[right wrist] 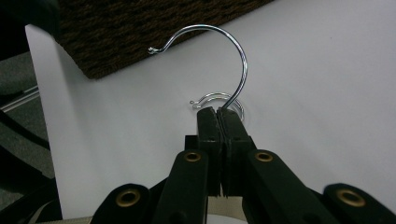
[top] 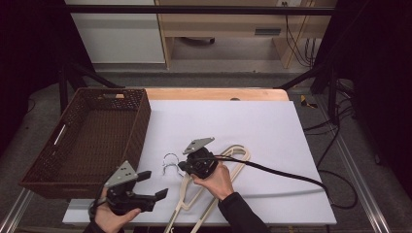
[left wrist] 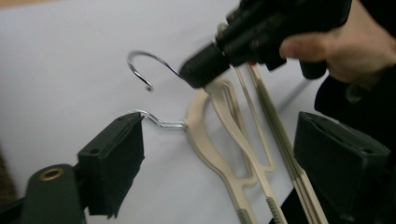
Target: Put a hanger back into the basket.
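Two cream plastic hangers (top: 183, 193) with metal hooks lie stacked on the white board (top: 272, 131). My right gripper (top: 181, 166) is shut on the wire of the upper hanger's hook (right wrist: 236, 44), just above its neck, and holds that hook off the board. In the left gripper view the same right gripper (left wrist: 205, 70) pinches that hook (left wrist: 140, 63). The lower hanger's hook (right wrist: 212, 98) rests flat beneath. My left gripper (top: 154, 185) stands open near the board's front left corner, its jaws (left wrist: 224, 163) wide apart, and faces the hangers' necks without touching them.
A dark brown wicker basket (top: 138, 121) sits at the left, its wall against the board's left edge. The right gripper's black cable (top: 291, 175) trails across the board to the right. Beyond the board is the wooden table edge (top: 218, 93).
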Demonstrator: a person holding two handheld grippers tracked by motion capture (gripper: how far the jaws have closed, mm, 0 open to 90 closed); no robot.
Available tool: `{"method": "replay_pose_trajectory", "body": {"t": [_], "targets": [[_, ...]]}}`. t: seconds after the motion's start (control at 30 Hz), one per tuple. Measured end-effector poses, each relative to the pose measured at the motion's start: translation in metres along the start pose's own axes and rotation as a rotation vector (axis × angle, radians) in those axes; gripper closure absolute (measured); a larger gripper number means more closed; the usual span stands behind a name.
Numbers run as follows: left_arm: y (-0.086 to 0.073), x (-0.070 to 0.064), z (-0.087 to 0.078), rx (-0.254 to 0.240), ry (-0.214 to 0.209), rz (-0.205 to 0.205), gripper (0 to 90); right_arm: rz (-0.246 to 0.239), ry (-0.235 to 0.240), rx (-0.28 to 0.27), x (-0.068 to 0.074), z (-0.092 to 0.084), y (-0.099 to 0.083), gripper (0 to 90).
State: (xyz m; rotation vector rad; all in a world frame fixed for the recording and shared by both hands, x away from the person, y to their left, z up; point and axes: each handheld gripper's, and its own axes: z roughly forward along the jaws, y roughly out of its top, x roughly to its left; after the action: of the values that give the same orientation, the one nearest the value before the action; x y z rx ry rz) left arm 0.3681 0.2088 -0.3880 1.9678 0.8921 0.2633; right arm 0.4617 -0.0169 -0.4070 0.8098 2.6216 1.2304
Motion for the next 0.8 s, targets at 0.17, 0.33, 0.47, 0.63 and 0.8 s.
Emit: {"method": "replay_pose_trajectory", "body": {"t": [0.17, 0.33, 0.47, 0.63, 0.8], "targets": [[-0.010, -0.006, 0.034, 0.106, -0.041, -0.039, 26.1, -0.015, 0.012, -0.011, 0.000, -0.003, 0.001, 89.2], [-0.013, -0.007, 0.067, 0.191, -0.089, -0.086, 39.7, -0.016, 0.006, -0.017, 0.001, -0.006, 0.001, 89.2], [-0.012, -0.008, 0.078, 0.208, -0.099, -0.101, 48.5, -0.015, 0.008, -0.018, 0.001, -0.006, 0.001, 89.2], [-0.012, -0.009, 0.088, 0.223, -0.099, -0.124, 59.1, -0.018, 0.007, -0.024, 0.002, -0.008, 0.001, 89.2], [-0.011, -0.010, 0.090, 0.218, -0.115, -0.145, 70.9, -0.020, 0.003, -0.029, 0.002, -0.008, 0.001, 89.1]]}}
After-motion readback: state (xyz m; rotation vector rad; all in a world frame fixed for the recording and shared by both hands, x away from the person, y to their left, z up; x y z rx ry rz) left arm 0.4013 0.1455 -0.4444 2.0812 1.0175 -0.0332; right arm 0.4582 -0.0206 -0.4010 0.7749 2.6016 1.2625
